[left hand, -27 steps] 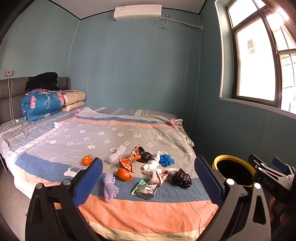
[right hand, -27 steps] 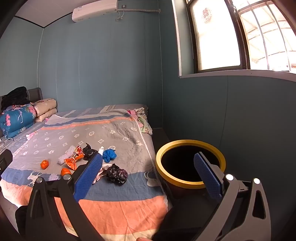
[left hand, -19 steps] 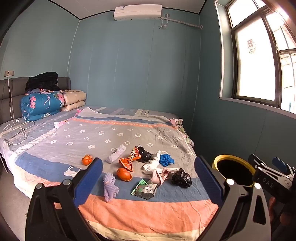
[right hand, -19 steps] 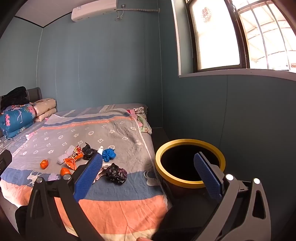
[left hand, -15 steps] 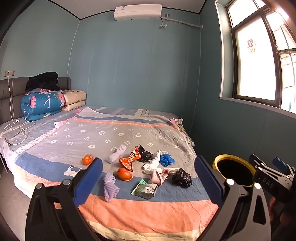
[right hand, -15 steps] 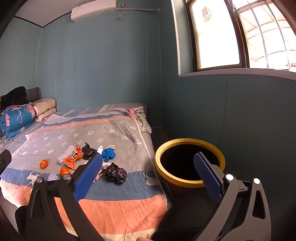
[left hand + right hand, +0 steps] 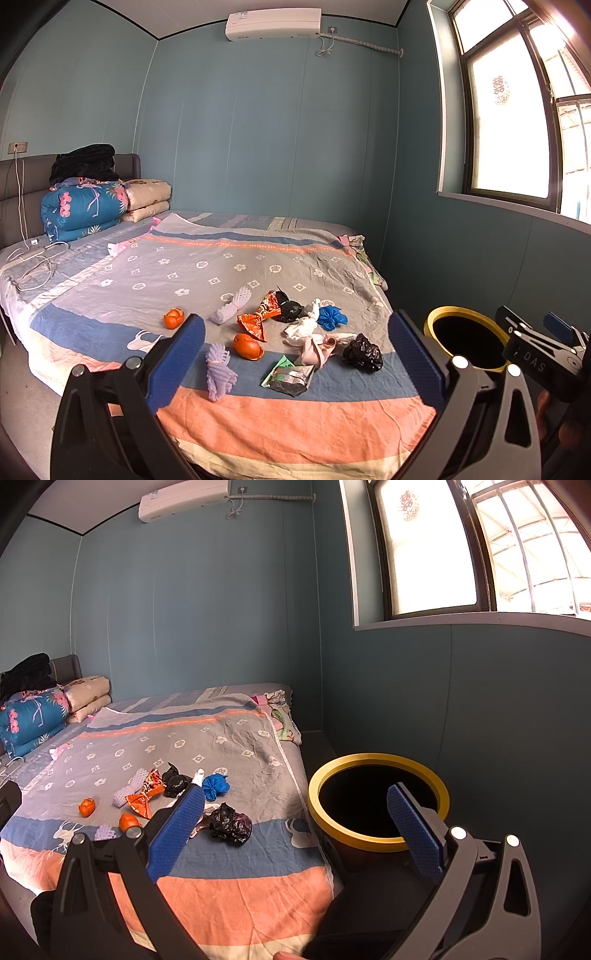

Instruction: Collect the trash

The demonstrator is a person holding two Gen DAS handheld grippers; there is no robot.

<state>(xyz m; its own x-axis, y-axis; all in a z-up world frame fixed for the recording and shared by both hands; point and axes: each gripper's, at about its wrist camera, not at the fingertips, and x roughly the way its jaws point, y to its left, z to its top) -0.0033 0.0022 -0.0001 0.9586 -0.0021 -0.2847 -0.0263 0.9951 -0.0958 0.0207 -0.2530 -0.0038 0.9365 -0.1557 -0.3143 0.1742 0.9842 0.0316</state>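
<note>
Teal bedroom, patterned bed. Trash pile at your twelve o'clock; yellow-rimmed bin at two. Your left gripper and right gripper: fingers spread wide, empty.

Bright window glare; sharp, fisheye-warped edges.

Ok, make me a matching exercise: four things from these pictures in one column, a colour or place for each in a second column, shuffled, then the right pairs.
Things:
1. crumpled bag
2. bin rim
3. folded quilt
4. air conditioner

Descriptions:
A. high on the wall
B. black, on the bed near the bin
C. yellow
D. blue with flowers, at the head of the bed

Pairs: 1-B, 2-C, 3-D, 4-A
</note>
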